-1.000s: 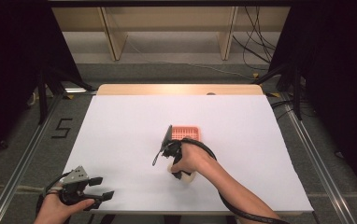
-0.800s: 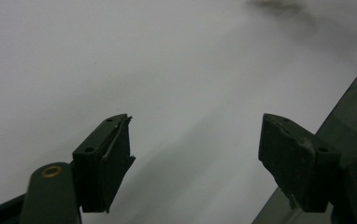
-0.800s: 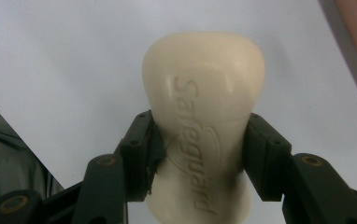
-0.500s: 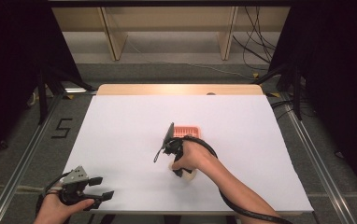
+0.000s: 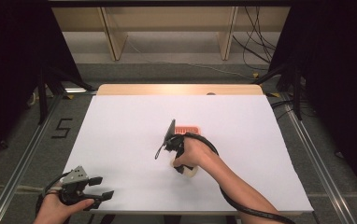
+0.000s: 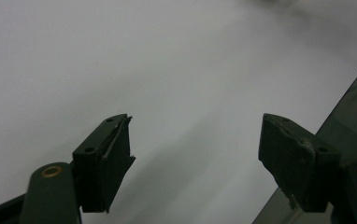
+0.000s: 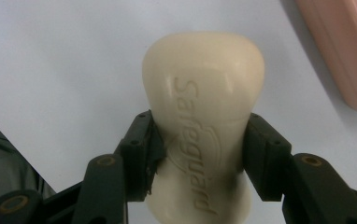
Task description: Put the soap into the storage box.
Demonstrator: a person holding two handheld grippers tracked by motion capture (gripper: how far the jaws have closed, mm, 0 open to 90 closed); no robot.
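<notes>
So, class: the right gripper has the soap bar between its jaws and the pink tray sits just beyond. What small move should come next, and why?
Probably lift the soap bar slightly and carry it toward the pink tray. The right gripper has both jaws pressed on the bar's sides, so the grasp looks made, and the tray lies close ahead. The left gripper is open over bare table, uninvolved.

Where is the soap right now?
The Safeguard soap bar sits pinched in the right claw, just above the white table, beside the pink soap dish.
</notes>
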